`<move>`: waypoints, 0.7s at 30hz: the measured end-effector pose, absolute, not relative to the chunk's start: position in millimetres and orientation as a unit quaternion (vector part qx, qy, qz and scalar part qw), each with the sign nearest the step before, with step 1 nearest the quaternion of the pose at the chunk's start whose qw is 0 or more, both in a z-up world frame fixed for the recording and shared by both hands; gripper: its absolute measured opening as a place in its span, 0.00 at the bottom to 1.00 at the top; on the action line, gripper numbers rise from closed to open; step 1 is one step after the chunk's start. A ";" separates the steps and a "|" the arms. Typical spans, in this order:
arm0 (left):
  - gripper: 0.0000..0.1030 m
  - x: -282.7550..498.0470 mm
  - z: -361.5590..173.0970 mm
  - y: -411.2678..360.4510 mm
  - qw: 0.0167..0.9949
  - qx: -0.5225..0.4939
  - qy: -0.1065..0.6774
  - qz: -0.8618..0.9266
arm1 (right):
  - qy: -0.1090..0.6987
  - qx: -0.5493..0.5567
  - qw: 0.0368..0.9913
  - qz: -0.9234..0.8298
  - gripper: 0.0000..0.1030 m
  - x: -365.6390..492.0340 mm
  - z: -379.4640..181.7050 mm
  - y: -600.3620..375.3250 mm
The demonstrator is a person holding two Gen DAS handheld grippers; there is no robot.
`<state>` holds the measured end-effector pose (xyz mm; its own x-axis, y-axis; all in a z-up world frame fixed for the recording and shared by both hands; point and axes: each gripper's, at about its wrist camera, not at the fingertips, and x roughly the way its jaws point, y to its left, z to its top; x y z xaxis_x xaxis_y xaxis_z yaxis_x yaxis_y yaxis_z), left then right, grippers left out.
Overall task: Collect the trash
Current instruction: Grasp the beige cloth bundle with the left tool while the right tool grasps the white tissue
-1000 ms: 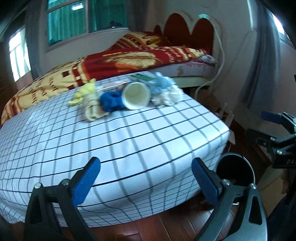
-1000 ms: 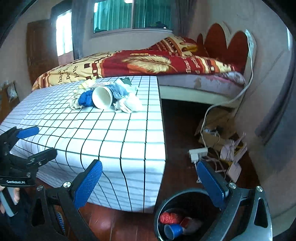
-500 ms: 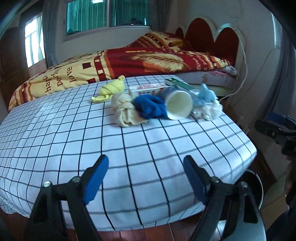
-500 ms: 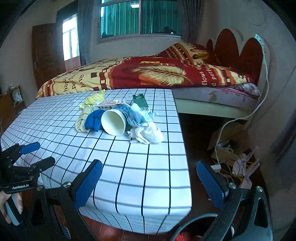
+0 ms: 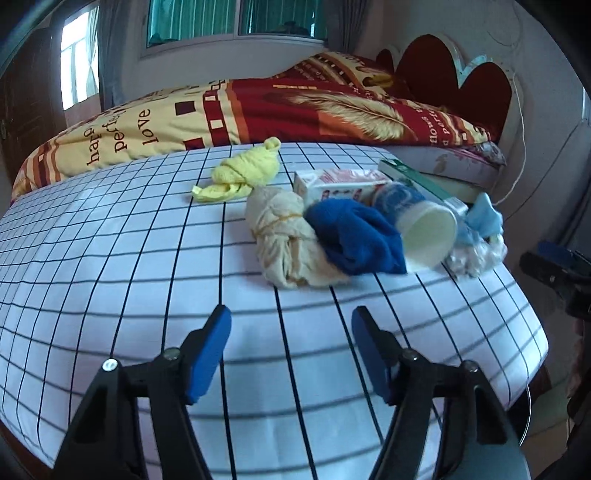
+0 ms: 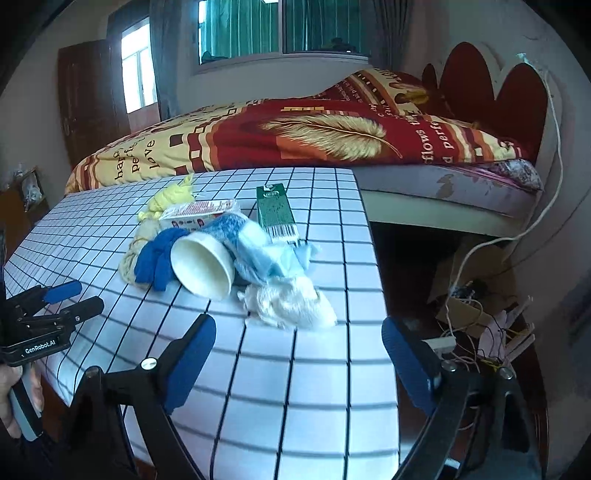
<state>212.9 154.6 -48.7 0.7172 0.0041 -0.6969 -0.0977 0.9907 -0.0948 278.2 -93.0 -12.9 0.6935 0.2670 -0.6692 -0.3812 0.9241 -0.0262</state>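
left hand-held gripper (image 6: 74, 299): "GenRobot.AI" | blanket (image 5: 258, 110): "love", "perfect"

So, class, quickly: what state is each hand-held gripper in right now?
Left hand-held gripper: closing, nothing between its jaws.
Right hand-held gripper: closing, nothing between its jaws.

A bed (image 6: 332, 147) with a red and yellow feather-print blanket (image 5: 258, 110) fills the middle of the frame, its heart-shaped red headboard (image 6: 491, 88) at upper right. Green-curtained windows (image 6: 277, 29) glow at the top; a dark wooden door (image 6: 88, 103) stands at left.
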 end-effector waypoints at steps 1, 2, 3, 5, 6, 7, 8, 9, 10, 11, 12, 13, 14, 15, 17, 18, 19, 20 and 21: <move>0.66 218.2 -48.8 155.3 0.925 -0.062 0.374 0.029 | 0.348 -0.085 0.917 0.178 0.89 282.9 -13.7 -88.2; 0.66 222.0 -49.0 155.7 0.925 -0.061 0.374 0.031 | 0.347 -0.089 0.917 0.178 0.89 289.1 -15.0 -82.6; 0.66 228.0 -50.1 157.2 0.924 -0.063 0.376 0.031 | 0.347 -0.093 0.916 0.179 0.88 294.8 -15.8 -77.9; 0.66 237.8 -51.5 160.7 0.923 -0.067 0.378 0.031 | 0.347 -0.099 0.915 0.182 0.84 305.1 -18.4 -70.7; 0.66 243.0 -51.9 162.5 0.922 -0.067 0.379 0.033 | 0.347 -0.103 0.914 0.184 0.82 308.7 -19.3 -67.4; 0.65 248.2 -52.4 164.6 0.922 -0.067 0.380 0.035 | 0.347 -0.106 0.913 0.187 0.81 311.7 -19.6 -66.2; 0.64 253.3 -53.3 166.5 0.921 -0.067 0.381 0.036 | 0.346 -0.114 0.912 0.188 0.80 315.1 -20.5 -62.7; 0.64 258.1 -54.5 167.6 0.920 -0.068 0.385 0.037 | 0.345 -0.120 0.912 0.188 0.79 317.1 -20.9 -60.8; 0.64 262.9 -55.6 169.1 0.919 -0.070 0.387 0.036 | 0.343 -0.127 0.911 0.189 0.79 319.4 -21.6 -58.2; 0.64 267.1 -56.8 169.7 0.918 -0.070 0.389 0.035 | 0.343 -0.133 0.910 0.191 0.79 321.4 -22.9 -55.7; 0.64 273.2 -59.9 169.1 0.915 -0.067 0.397 0.034 | 0.343 -0.137 0.909 0.191 0.78 323.2 -24.0 -53.7; 0.64 277.0 -62.1 168.4 0.912 -0.065 0.403 0.032 | 0.344 -0.142 0.909 0.191 0.78 325.2 -25.5 -52.1; 0.64 281.1 -64.9 166.8 0.910 -0.064 0.408 0.029 | 0.345 -0.143 0.907 0.192 0.75 327.9 -27.1 -50.8; 0.64 284.5 -66.9 165.0 0.909 -0.060 0.411 0.029 | 0.347 -0.144 0.906 0.193 0.70 330.3 -28.1 -50.0; 0.58 289.1 -69.4 163.1 0.907 -0.057 0.415 0.028 | 0.349 -0.146 0.905 0.195 0.63 332.5 -30.0 -48.7; 0.55 290.3 -70.2 163.7 0.907 -0.059 0.416 0.025 | 0.348 -0.145 0.905 0.198 0.57 332.6 -30.0 -48.6; 0.45 291.7 -71.2 164.6 0.906 -0.063 0.418 0.020 | 0.347 -0.145 0.905 0.199 0.55 332.5 -29.6 -49.0; 0.42 291.0 -71.4 165.6 0.906 -0.066 0.418 0.017 | 0.345 -0.146 0.906 0.199 0.53 331.8 -28.8 -49.2; 0.39 289.3 -70.0 166.7 0.907 -0.069 0.415 0.014 | 0.344 -0.146 0.906 0.200 0.46 330.6 -28.2 -49.6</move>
